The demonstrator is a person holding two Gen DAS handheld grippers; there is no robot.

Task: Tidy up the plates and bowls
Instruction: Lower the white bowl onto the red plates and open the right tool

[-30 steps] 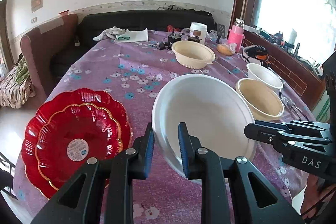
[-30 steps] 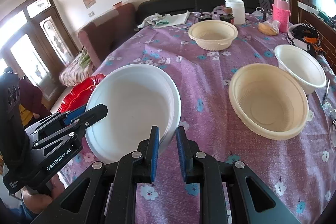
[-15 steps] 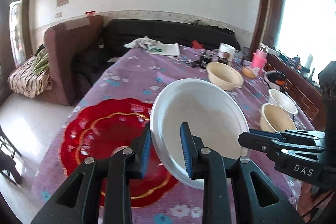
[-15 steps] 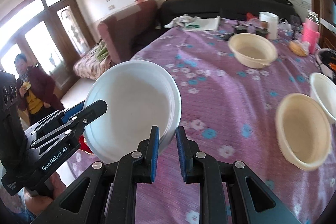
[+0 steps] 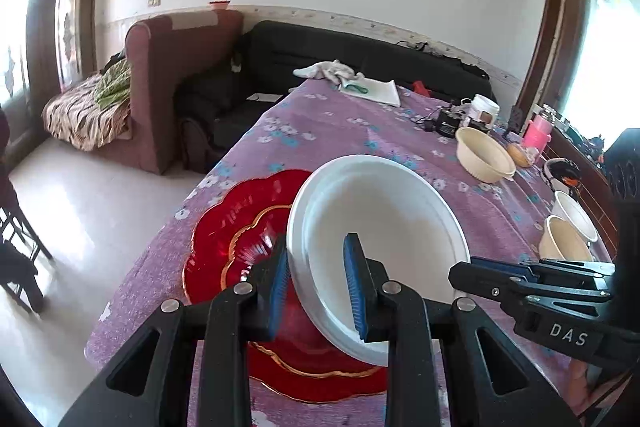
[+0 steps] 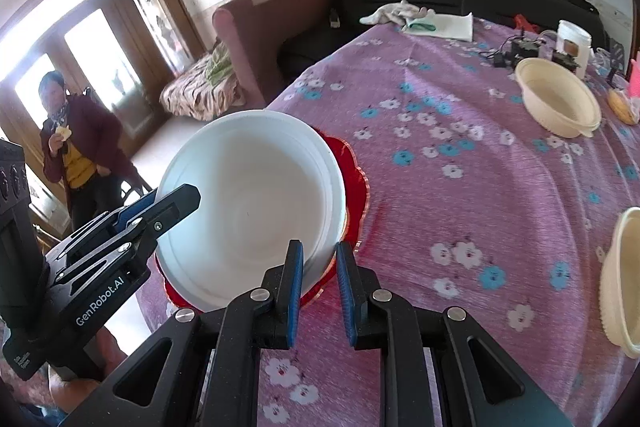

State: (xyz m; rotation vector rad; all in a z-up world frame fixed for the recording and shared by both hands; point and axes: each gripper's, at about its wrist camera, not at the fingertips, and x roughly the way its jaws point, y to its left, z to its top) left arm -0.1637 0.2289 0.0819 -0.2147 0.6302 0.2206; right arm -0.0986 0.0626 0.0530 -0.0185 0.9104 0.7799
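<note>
Here the white plate (image 5: 380,227) was carried between both grippers, tilted, directly over the stack of red scalloped plates (image 5: 236,239) that lay near the corner of the counter (image 5: 332,131). The left gripper (image 5: 316,283) had the plate's near rim between its blue-padded jaws, one pad under the rim and the other inside the dish; the jaws stood only narrowly apart, though contact with the rim was not clear in the left wrist view. The right gripper (image 6: 318,291) straddled the opposite edge of the white plate (image 6: 248,203) in the same way, its jaws narrowly parted around the rim, and each gripper showed at the side of the other's view. Whether the plate touched the red plates (image 6: 356,187) beneath it could not be told. Farther along the purple flowered cloth sat a cream bowl (image 5: 484,155) near a white jar (image 5: 485,109) and a pink bottle (image 5: 538,131), well apart from the plates. Two more bowls, one cream (image 5: 564,241) and one white (image 5: 576,215), sat side by side at the right edge of the counter.
</note>
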